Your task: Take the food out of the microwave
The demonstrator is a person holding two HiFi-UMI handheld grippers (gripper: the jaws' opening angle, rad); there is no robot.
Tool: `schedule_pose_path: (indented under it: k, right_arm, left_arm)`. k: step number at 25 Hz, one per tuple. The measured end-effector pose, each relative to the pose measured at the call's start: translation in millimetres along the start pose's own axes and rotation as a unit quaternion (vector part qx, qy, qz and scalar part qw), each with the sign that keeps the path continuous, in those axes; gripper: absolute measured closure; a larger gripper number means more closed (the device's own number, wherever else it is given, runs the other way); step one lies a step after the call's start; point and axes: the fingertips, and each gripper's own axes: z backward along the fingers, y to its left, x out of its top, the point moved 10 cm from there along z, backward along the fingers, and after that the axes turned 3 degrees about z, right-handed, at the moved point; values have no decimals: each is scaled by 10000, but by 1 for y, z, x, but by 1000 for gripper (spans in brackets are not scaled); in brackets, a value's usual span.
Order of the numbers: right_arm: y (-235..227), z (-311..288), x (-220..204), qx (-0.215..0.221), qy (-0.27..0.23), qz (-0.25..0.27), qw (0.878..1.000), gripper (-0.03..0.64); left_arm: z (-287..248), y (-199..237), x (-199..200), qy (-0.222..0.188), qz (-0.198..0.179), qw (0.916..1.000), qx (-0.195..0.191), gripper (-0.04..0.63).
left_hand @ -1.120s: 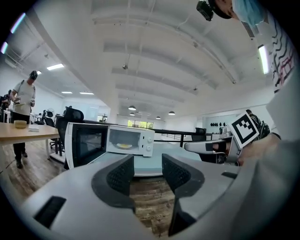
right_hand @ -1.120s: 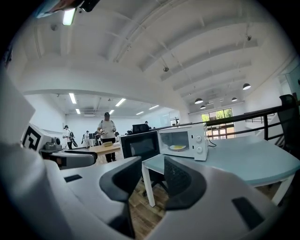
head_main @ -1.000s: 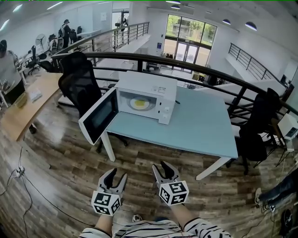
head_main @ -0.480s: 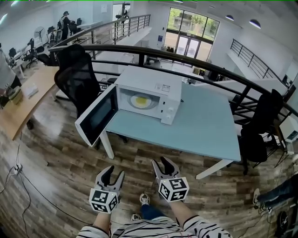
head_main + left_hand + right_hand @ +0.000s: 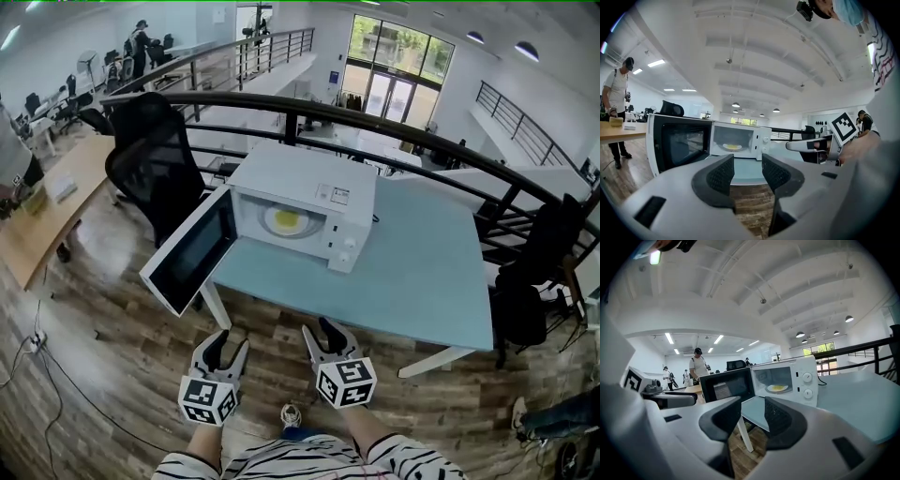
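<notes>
My left gripper point(image 5: 228, 343) and right gripper point(image 5: 322, 329) at frame bottom, both released, nothing between jaws. Plate of food point(image 5: 287, 220) inside white microwave point(image 5: 319, 183), centre frame, door point(image 5: 190, 251) swung open, on blue table point(image 5: 422, 277).

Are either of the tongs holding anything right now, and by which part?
Nothing is held: left tongs and right tongs are both open and empty.

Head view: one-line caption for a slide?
Left gripper and right gripper, open and empty, face a white microwave on the table, door open, plate of yellow food inside.
</notes>
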Motion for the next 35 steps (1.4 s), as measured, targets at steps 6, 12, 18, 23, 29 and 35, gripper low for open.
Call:
schedule_pose_path:
  k: [6,12,18,23,29,35]
  right_arm:
    - [-26,-30,5,112,54,17,9999,466]
    - [-46,-52,5,182,99,-68,9998,466]
    - [-54,-75,5,143,130,-136,9997,466]
    - [-61,-101,3,-21,131,-197,9997,466]
    - [-68,-143,-1,-404,148,-323,9986,466]
    - [-76,-184,-3,-695,150,-457,9964,468]
  left_arm:
    - [-36,6,5,22,-22,10000,48,430]
    - [-65,15,7,61,-38,9999,149,430]
    - [-96,27,8,138,-66,9999,53,430]
    - [-132,45,7,206,-63,9995,-220,430]
    - [-177,78,3,364,6,9978,-561,430]
    - [-218,112,3,410,105,9966,-702,430]
